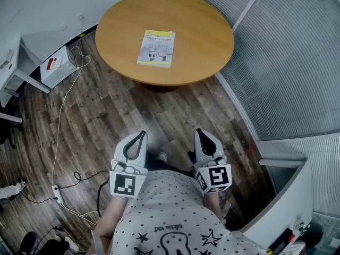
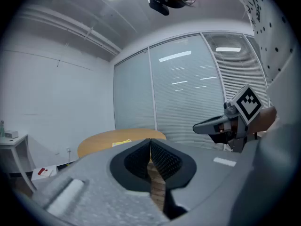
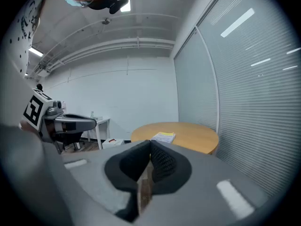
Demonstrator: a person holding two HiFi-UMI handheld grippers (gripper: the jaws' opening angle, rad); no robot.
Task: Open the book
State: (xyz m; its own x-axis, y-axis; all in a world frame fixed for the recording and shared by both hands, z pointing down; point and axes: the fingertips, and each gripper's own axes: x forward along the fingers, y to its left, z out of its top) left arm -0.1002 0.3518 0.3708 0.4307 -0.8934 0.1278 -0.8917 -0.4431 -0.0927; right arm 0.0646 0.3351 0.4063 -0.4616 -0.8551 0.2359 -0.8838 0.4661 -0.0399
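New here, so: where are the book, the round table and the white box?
book (image 1: 155, 48), head view, middle of its cover.
round table (image 1: 199, 28), head view, bare wooden top.
white box (image 1: 59, 64), head view, its top face.

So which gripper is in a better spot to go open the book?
Left, but only slightly. The closed yellow-and-white book on the round wooden table lies more straight ahead of the left gripper. The right gripper sits further aside. Both have shut, empty fingers and are far off.
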